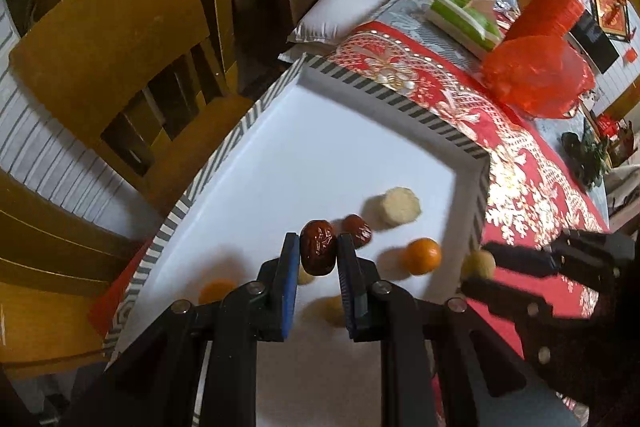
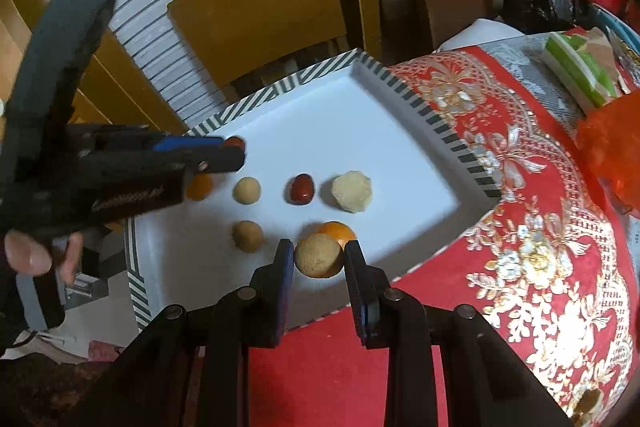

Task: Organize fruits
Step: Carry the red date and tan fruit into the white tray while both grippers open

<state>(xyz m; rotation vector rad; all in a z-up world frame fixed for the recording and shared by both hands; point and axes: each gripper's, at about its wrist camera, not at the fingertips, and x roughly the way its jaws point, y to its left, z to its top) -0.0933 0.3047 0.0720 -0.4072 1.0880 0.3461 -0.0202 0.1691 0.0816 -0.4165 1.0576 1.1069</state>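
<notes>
A white tray with a striped rim [image 1: 384,91] [image 2: 420,107] lies on a red patterned tablecloth. My left gripper [image 1: 319,243] is shut on a wrinkled red date [image 1: 318,253] above the tray's near half. On the tray lie a second red date [image 1: 357,230] [image 2: 301,188], a pale lumpy piece [image 1: 400,207] [image 2: 352,191], an orange [image 1: 423,255] [image 2: 338,229], another orange [image 2: 199,186] and two tan balls [image 2: 247,190] [image 2: 248,235]. My right gripper [image 2: 319,247] is shut on a tan round fruit [image 2: 319,255] [image 1: 478,264] over the tray's near edge.
Wooden chairs [image 1: 120,39] [image 2: 260,7] stand beyond the tray's far side. A red plastic bag [image 1: 536,71], a green and white box [image 1: 464,19] and other clutter fill the table past the tray. A hand [image 2: 28,251] holds the left gripper's handle.
</notes>
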